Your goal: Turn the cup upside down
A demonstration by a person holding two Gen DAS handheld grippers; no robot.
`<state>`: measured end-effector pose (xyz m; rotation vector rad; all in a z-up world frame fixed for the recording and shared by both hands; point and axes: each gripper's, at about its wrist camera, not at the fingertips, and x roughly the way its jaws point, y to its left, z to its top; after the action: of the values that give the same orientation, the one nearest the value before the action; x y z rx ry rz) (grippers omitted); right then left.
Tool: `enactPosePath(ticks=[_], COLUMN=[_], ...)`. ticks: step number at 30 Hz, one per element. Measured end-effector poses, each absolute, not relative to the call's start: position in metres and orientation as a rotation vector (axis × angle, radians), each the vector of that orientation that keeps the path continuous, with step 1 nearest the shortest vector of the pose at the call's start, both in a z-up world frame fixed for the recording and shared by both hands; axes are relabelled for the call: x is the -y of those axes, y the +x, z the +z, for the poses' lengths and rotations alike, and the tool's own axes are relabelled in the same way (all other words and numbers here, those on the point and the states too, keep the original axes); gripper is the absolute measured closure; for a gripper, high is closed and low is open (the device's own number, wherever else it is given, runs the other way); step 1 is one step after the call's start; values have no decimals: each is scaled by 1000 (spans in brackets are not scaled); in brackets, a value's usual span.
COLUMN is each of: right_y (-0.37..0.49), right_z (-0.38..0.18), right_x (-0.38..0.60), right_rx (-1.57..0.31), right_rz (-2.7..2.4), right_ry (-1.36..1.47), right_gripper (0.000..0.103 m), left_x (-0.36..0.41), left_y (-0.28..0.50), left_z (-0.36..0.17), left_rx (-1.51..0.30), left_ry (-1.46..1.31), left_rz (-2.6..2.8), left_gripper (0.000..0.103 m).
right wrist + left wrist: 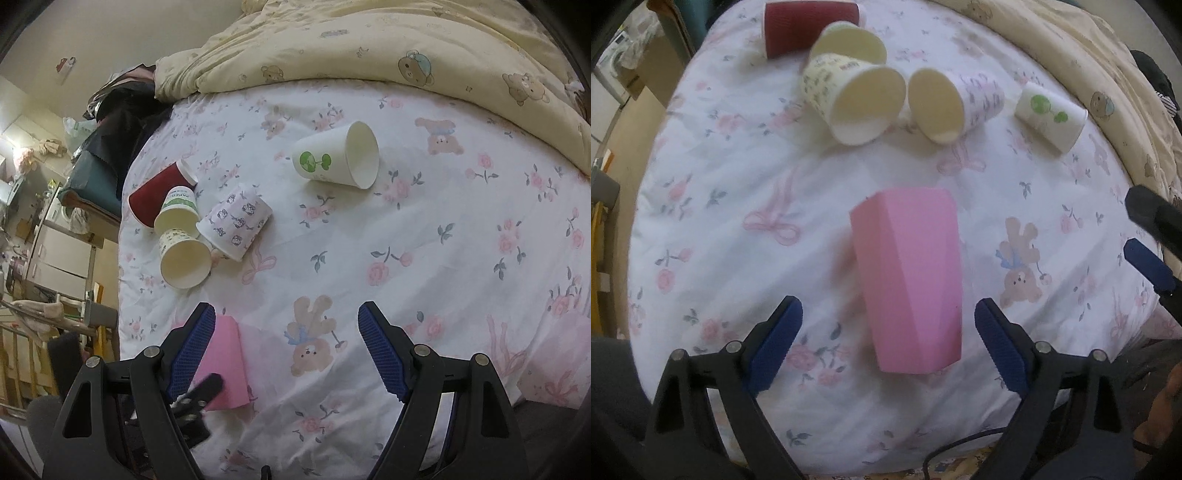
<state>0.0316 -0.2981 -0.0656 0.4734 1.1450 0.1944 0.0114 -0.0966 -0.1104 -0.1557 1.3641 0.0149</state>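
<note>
Jaws spread wide on the left gripper (888, 332) frame a pink faceted cup (908, 280) at lower centre of the left wrist view; the cup shows only its outer walls and a flat far end, no opening, and looks slightly blurred above or on the floral bed sheet (720, 192); whether it touches the sheet cannot be told. Paper cups lie tipped across the top of the frame, a dark red cup (809, 27) at upper left. In the right wrist view, the right gripper (286, 347) also stands spread and empty, the pink cup partly hidden behind its left finger at lower left. A sound grasp would likely centre the jaws on opposite flat faces mid-body, close squarely, then rotate.
</note>
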Motion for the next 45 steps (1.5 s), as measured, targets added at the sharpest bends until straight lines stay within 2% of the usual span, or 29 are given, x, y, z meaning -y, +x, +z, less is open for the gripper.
enactPosePath(ticks=[7, 9, 10, 12, 13, 19, 28, 37, 45], right_y=[32, 33, 33, 33, 33, 33, 33, 32, 46], right_z=[-65, -65, -65, -65, -65, -64, -59, -41, -36], right_x=[299, 298, 297, 295, 295, 294, 299, 275, 232], right_rx=[-1145, -1147, -1148, -1148, -1147, -1145, -1122, -1054, -1082], right_rz=[200, 199, 200, 204, 203, 203, 211, 301, 471], right_ry=[480, 479, 475, 463, 459, 455, 458, 361, 193], right_gripper=[21, 21, 21, 21, 21, 21, 21, 21, 21], left_x=[96, 94, 93, 91, 91, 82, 38, 27, 38], left_y=[8, 8, 9, 8, 8, 3, 4, -6, -10], left_z=[-118, -122, -124, -125, -124, -102, -33, -52, -57], left_rx=[-1362, -1372, -1378, -1385, -1385, -1360, -1277, -1271, -1297], left_ry=[-160, -176, -188, -231, -243, -258, -196, -253, -258], left_rz=[12, -1, -12, -55, -70, -93, -124, -178, -228], left_gripper=[12, 26, 29, 46, 49, 50, 50, 50, 50])
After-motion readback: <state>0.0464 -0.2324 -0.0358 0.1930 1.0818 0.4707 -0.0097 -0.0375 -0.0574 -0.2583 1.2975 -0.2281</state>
